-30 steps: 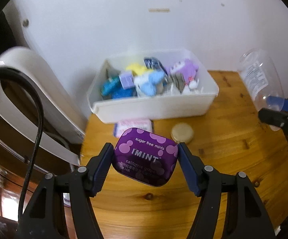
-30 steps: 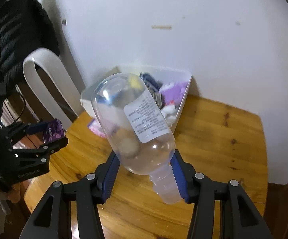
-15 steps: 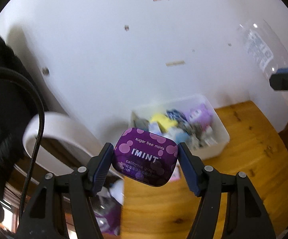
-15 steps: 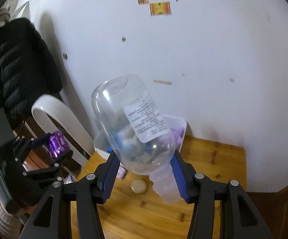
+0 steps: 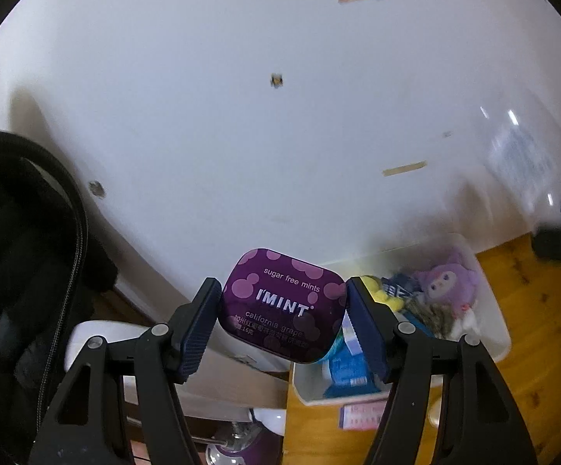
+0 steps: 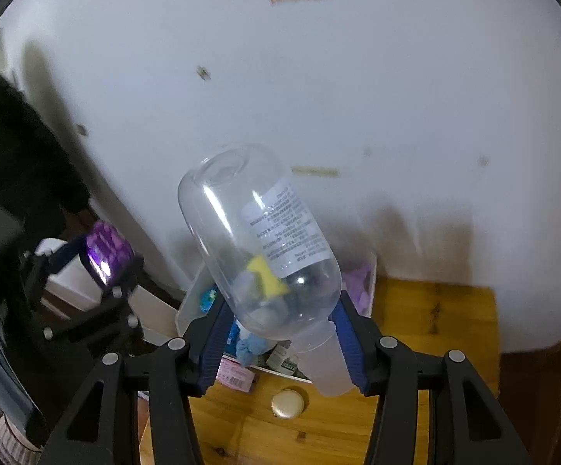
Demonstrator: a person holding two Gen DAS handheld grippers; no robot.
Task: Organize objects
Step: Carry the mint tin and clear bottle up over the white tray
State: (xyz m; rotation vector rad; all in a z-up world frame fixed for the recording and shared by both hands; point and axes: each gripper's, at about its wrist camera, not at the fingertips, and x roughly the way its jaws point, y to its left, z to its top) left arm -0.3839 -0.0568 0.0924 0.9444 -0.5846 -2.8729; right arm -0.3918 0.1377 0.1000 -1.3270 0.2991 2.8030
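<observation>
My left gripper (image 5: pixel 282 306) is shut on a purple mint tin (image 5: pixel 283 304) marked "I'MINT", held high in the air left of and above the white bin (image 5: pixel 497 345). The bin sits on the wooden table (image 5: pixel 544 348) and holds several small items, among them a purple plush toy (image 5: pixel 449 285). My right gripper (image 6: pixel 280 329) is shut on a clear plastic bottle (image 6: pixel 253 240), cap end toward the camera, raised above the bin (image 6: pixel 187 308). In the right wrist view the left gripper (image 6: pixel 107 259) with the tin (image 6: pixel 106 252) is at the left.
A small pink box (image 6: pixel 235 376) and a round beige lid (image 6: pixel 288 403) lie on the table (image 6: pixel 435 348) in front of the bin. A white wall rises behind. A black jacket (image 5: pixel 20 271) and a white chair back (image 5: pixel 98 341) are at the left.
Both grippers have risen well above the table and tilted up toward the wall, each keeping its object. The bin and table have dropped low in both views.
</observation>
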